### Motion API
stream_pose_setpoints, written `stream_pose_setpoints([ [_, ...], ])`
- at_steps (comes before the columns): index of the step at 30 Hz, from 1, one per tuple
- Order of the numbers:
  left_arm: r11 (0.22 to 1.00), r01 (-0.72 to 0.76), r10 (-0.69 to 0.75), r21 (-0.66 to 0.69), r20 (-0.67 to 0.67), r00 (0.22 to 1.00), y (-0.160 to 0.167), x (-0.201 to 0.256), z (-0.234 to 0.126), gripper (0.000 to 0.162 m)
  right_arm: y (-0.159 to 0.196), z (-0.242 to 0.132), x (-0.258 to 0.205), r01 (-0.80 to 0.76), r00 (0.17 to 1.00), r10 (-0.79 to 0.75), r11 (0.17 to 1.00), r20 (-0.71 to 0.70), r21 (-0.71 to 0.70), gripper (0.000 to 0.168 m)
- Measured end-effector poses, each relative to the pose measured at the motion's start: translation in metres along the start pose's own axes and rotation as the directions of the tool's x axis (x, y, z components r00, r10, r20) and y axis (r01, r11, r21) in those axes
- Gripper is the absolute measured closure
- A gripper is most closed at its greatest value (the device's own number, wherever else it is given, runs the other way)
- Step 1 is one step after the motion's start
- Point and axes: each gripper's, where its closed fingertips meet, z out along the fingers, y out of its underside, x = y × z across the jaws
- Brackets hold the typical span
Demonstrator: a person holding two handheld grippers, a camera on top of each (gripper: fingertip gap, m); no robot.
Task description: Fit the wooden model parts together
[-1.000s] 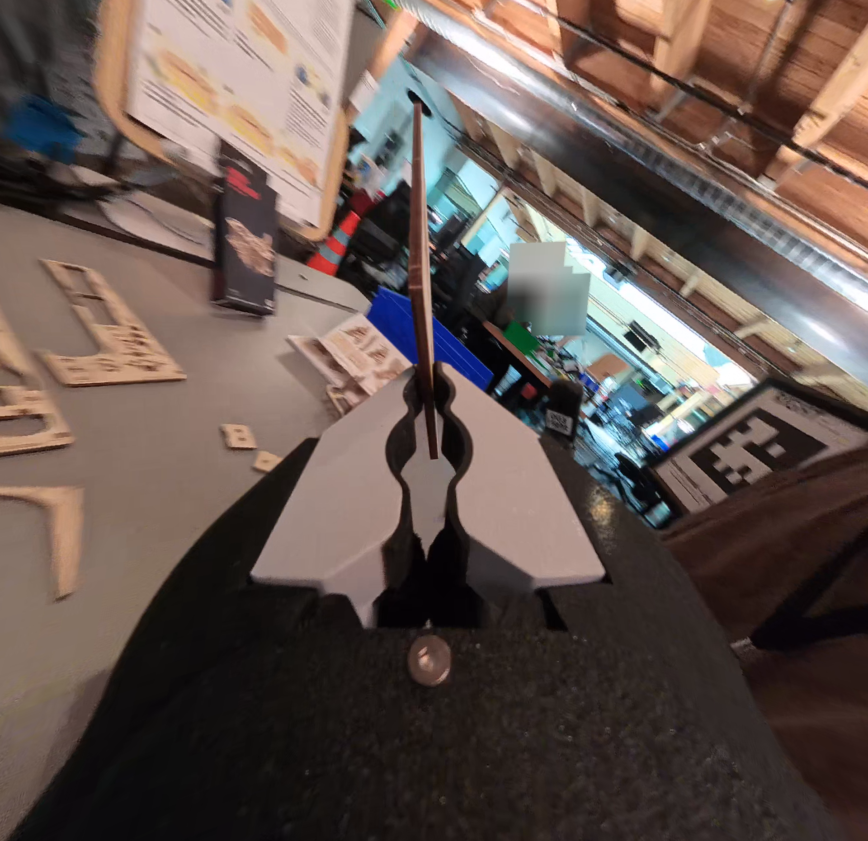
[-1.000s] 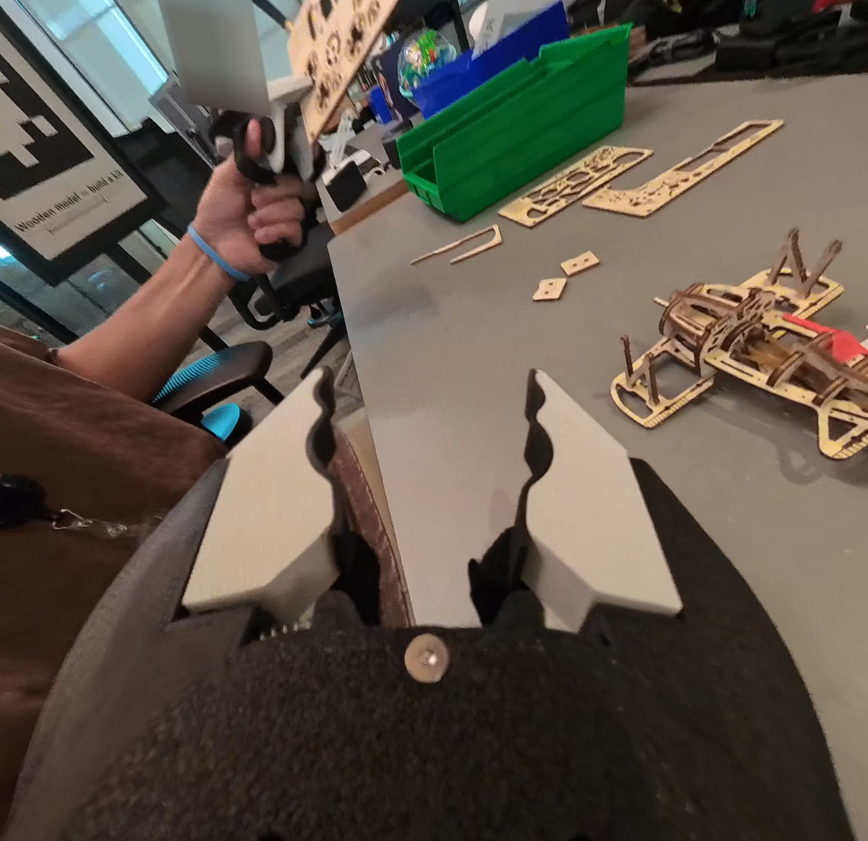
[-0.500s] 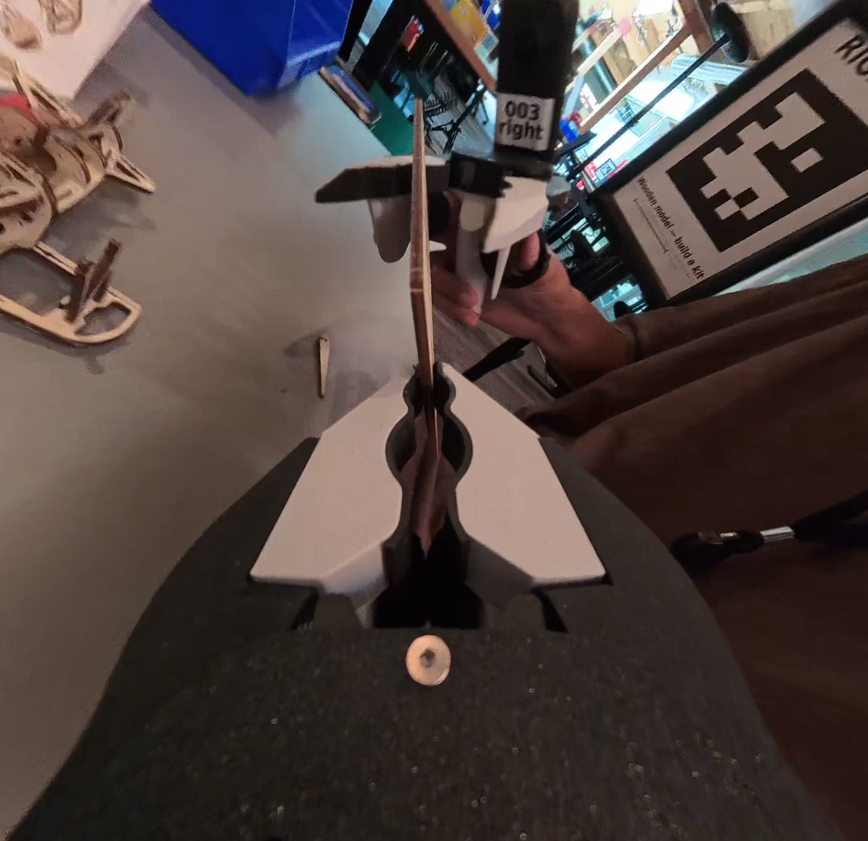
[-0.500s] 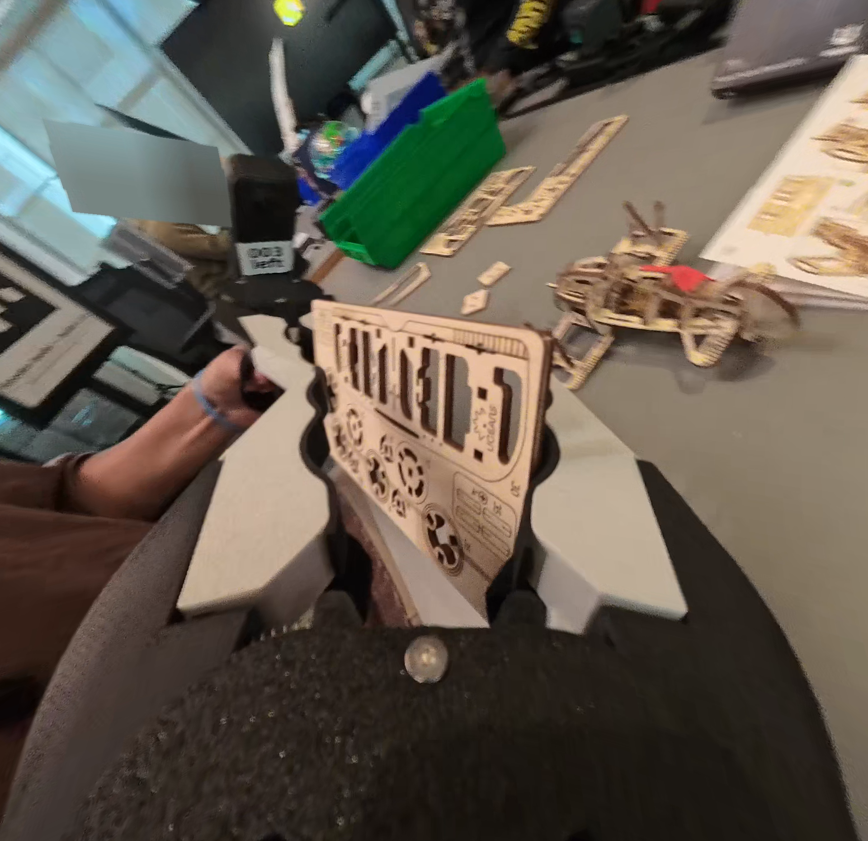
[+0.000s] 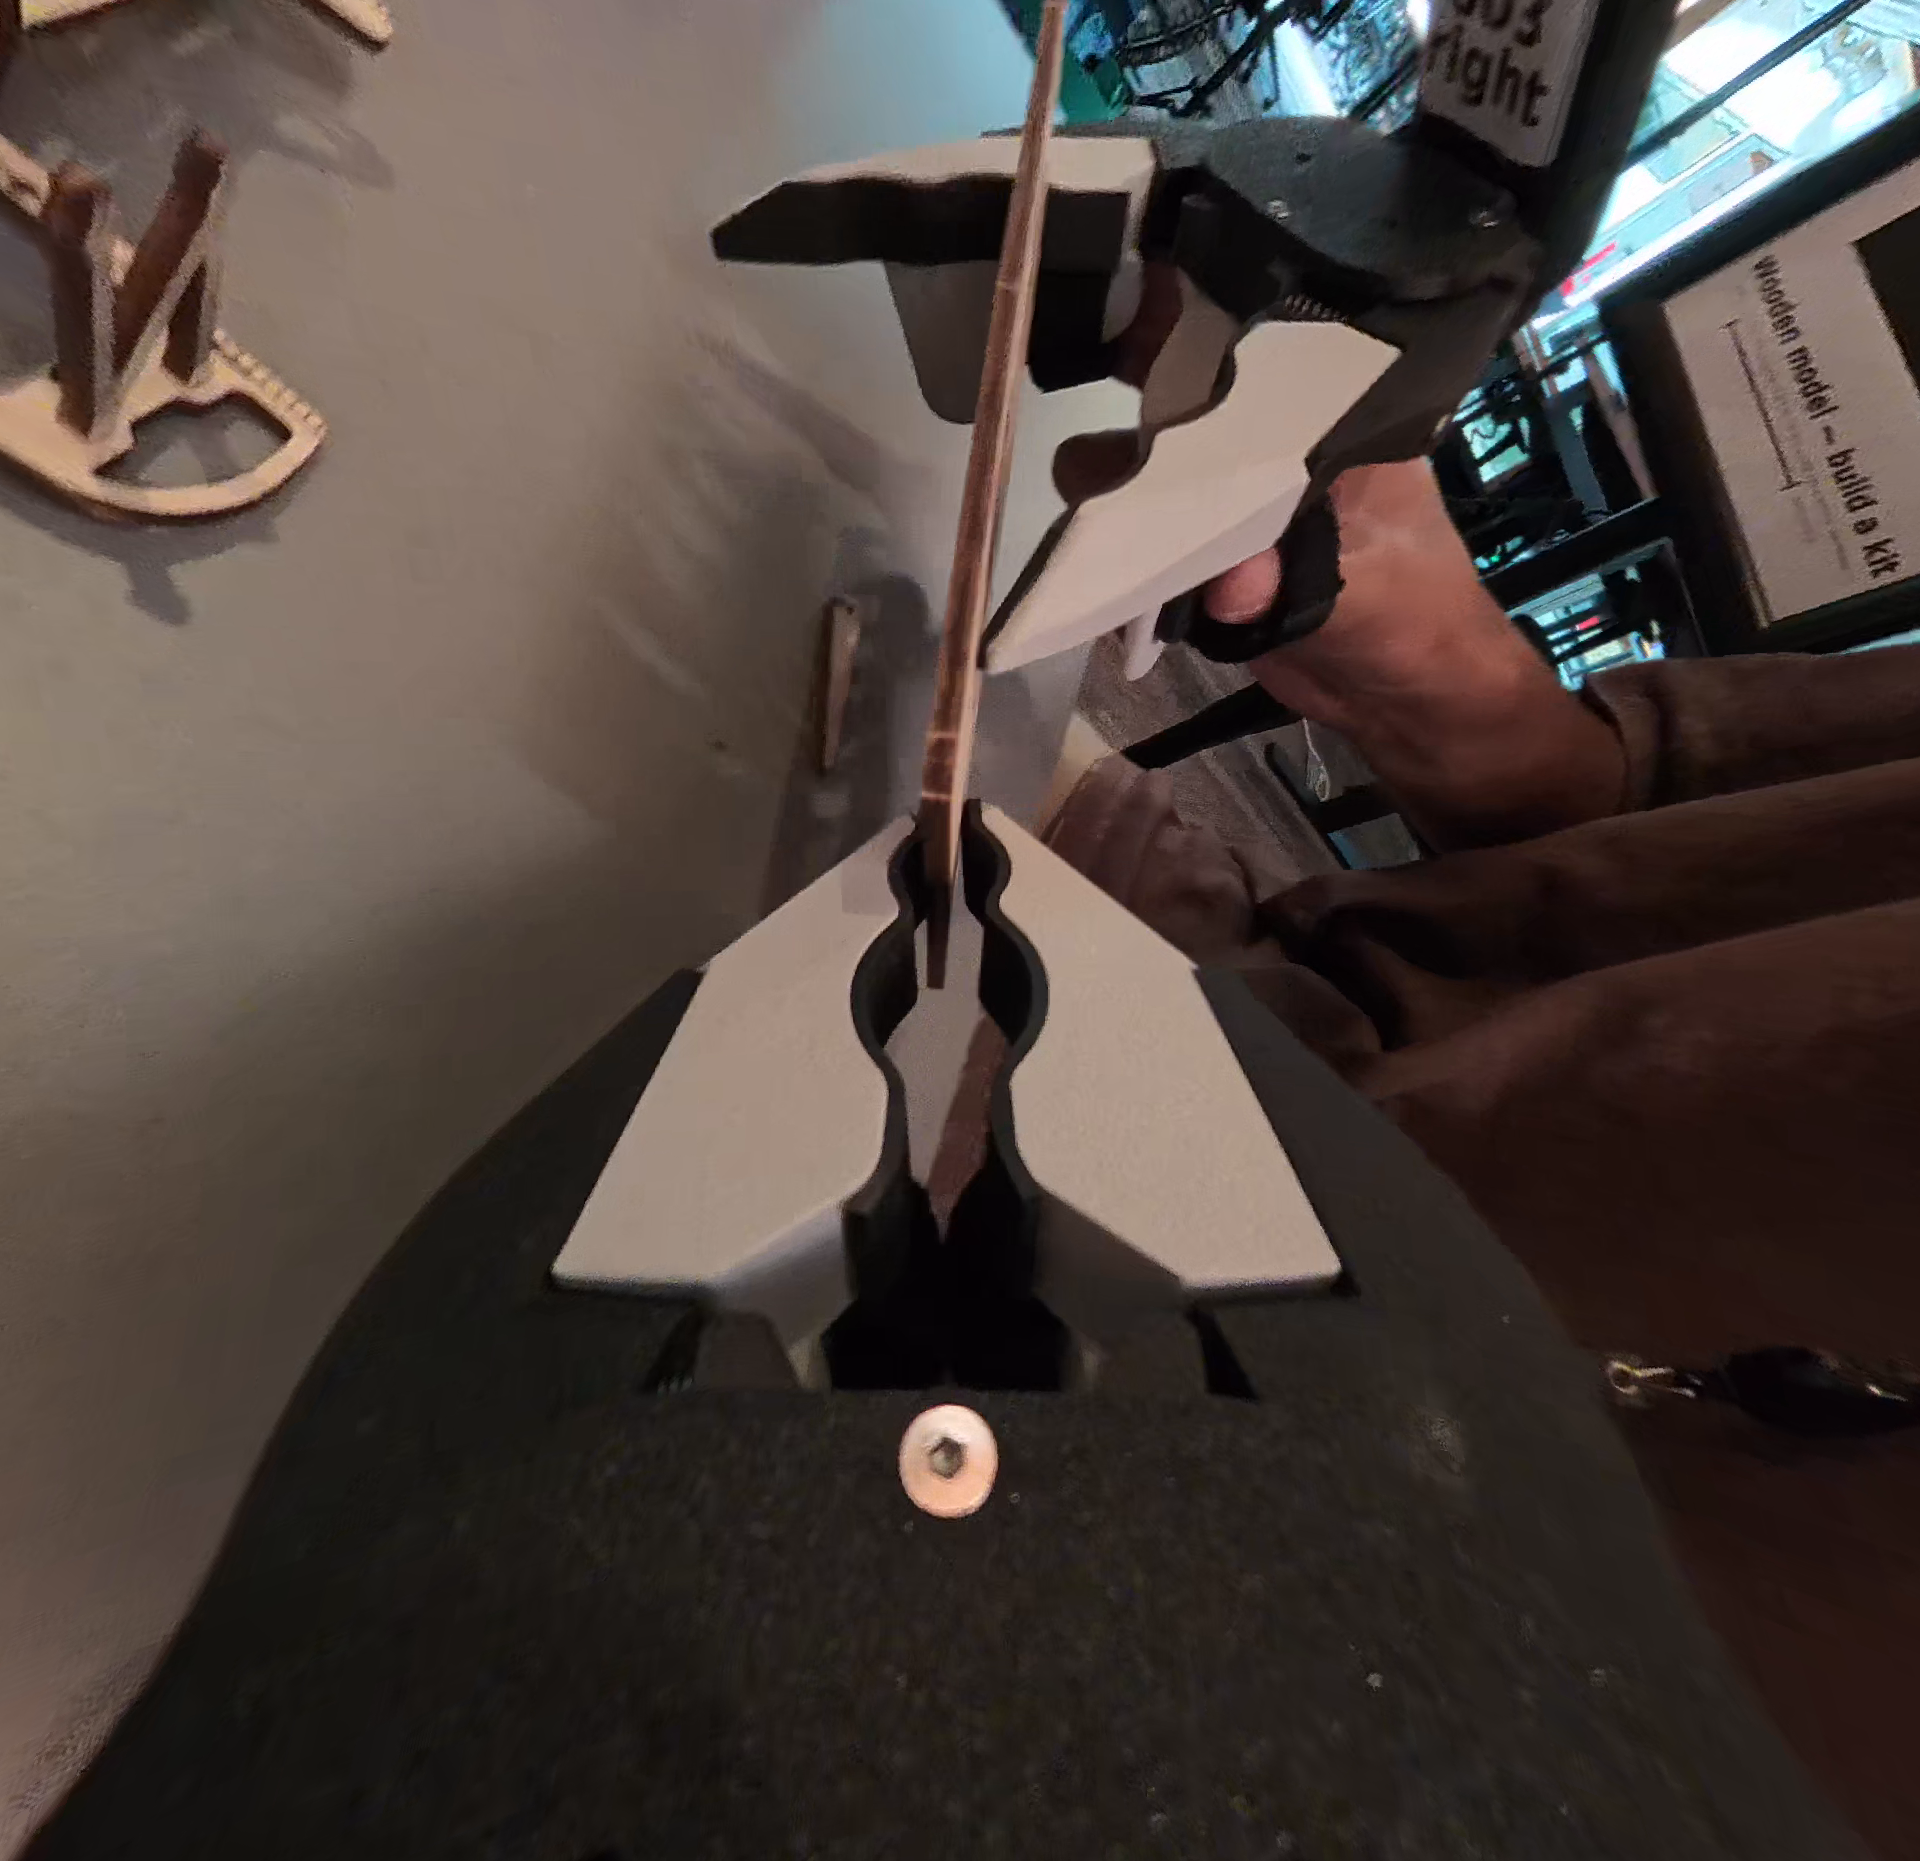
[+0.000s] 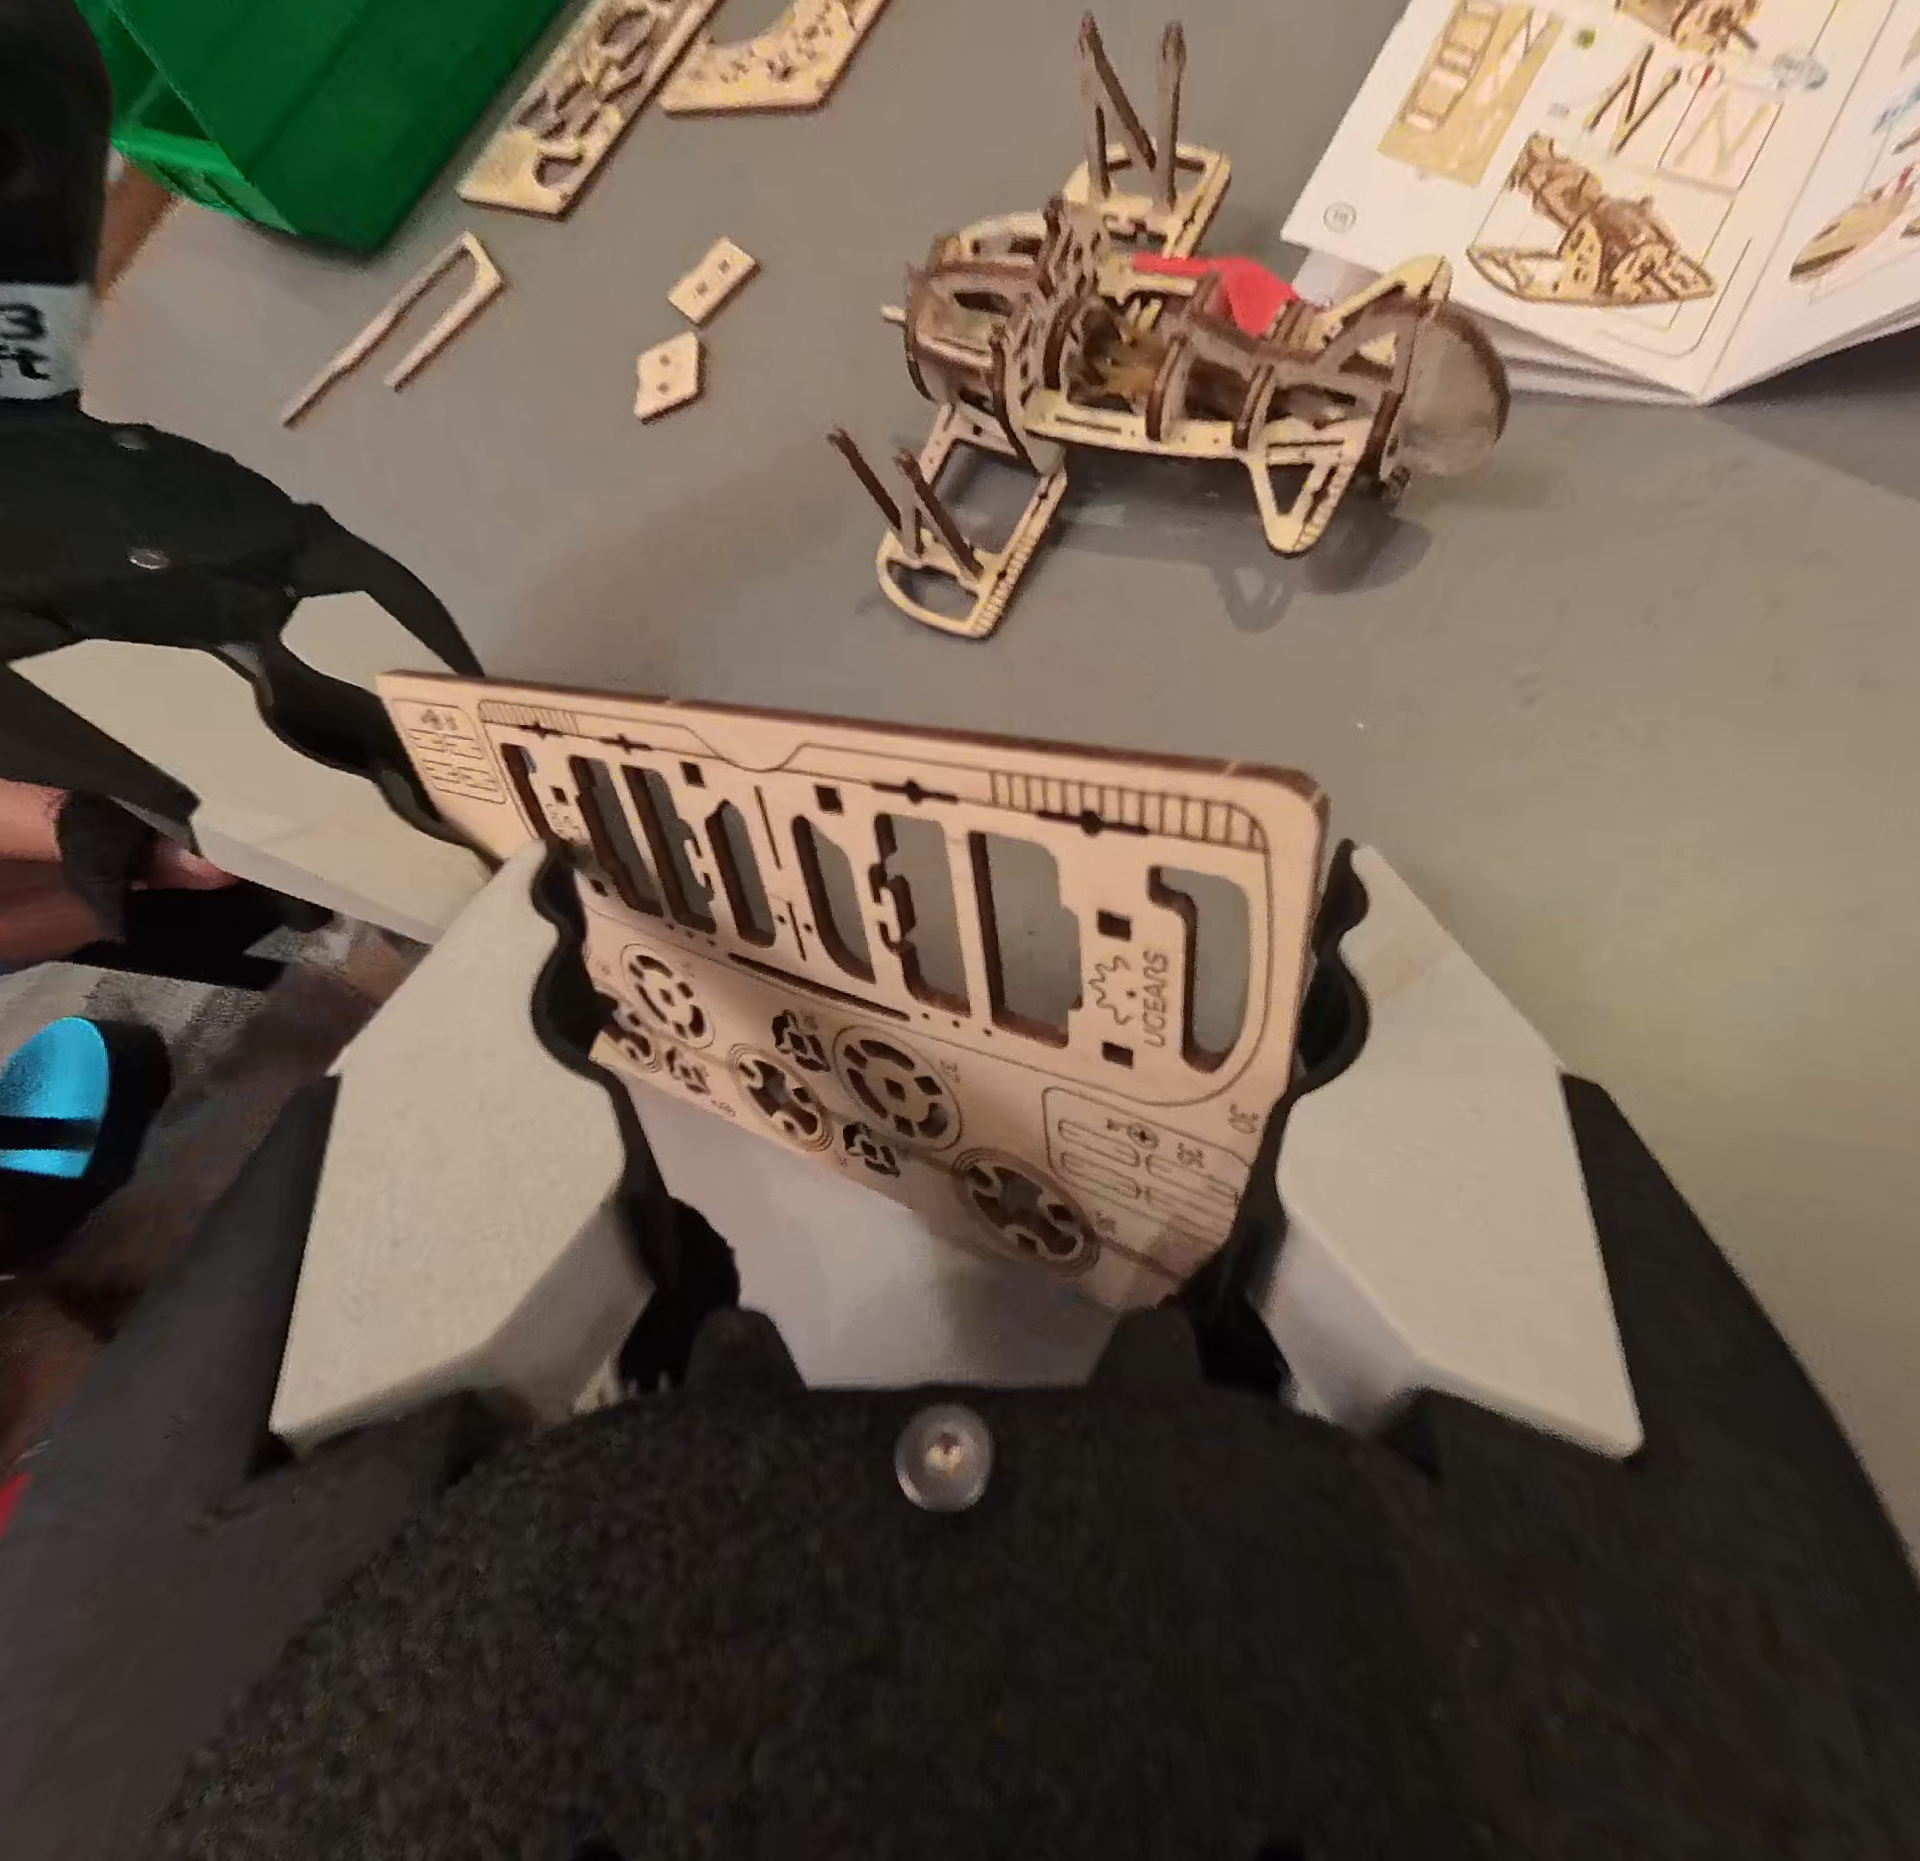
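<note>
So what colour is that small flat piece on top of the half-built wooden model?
Red, against the model's pale laser-cut wood; right wrist view shows it best.

1. Wooden parts sheet (image 6: 914,970): pale tan, dark brown laser-burnt lines, round gear patterns and slot cut-outs; seen edge-on in the left wrist view (image 5: 987,440), brown.
2. Half-built wooden model (image 6: 1164,357): pale wood with dark brown edges and a red piece on top.
3. Surface (image 6: 1558,772): plain grey.
4. Bin (image 6: 301,76): bright green.
5. Instruction booklet (image 6: 1621,149): white pages with tan drawings.
6. Right hand-held gripper (image 6: 940,1022): light grey fingers on a speckled black body.
7. Left hand-held gripper (image 5: 945,938): same grey and black.
8. Sleeve (image 5: 1714,855): brown.
</note>
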Motion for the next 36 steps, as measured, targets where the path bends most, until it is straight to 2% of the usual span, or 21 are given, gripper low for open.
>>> stream_pose_setpoints([
  [3, 1.0, 0.005, -0.004, -0.025, 0.03, 1.0, 0.008, -0.013, 0.008, 0.16, 0.01, 0.007, 0.008, 0.011, 0.999, -0.012, 0.999, -0.034, -0.035, 0.033],
  [7, 0.999, 0.037, -0.037, -0.016, -0.001, 0.999, 0.008, -0.017, 0.014, 0.159, 0.01, 0.009, 0.015, 0.025, 0.998, -0.025, 1.0, -0.065, -0.001, 0.033],
  [23, 0.998, 0.054, -0.054, -0.006, 0.021, 0.998, 0.008, -0.023, 0.014, 0.156, 0.01, 0.013, 0.02, 0.048, 0.988, -0.039, 0.997, -0.15, 0.057, 0.032],
  [26, 0.998, 0.057, -0.057, 0.005, 0.008, 0.998, 0.006, -0.022, 0.013, 0.157, 0.008, 0.012, 0.017, 0.012, 0.996, -0.006, 0.998, -0.091, 0.066, 0.033],
  [28, 0.999, 0.048, -0.048, 0.017, -0.023, 0.999, 0.004, -0.017, 0.013, 0.16, 0.001, 0.007, 0.013, -0.075, 0.997, 0.074, 0.994, 0.017, 0.081, 0.04],
  [30, 0.999, 0.032, -0.032, 0.009, -0.021, 0.999, 0.005, -0.016, 0.014, 0.16, -0.004, 0.005, 0.016, -0.137, 0.99, 0.133, 0.986, 0.047, 0.091, 0.048],
  [34, 0.999, 0.051, -0.051, 0.005, -0.012, 0.999, 0.005, -0.018, 0.015, 0.159, 0.001, 0.016, 0.017, -0.008, 0.998, 0.011, 0.999, -0.063, 0.041, 0.027],
  [36, 0.999, 0.051, -0.051, 0.008, -0.007, 0.999, 0.005, -0.019, 0.015, 0.159, -0.001, 0.017, 0.018, -0.018, 0.997, 0.022, 0.999, -0.073, 0.052, 0.025],
])
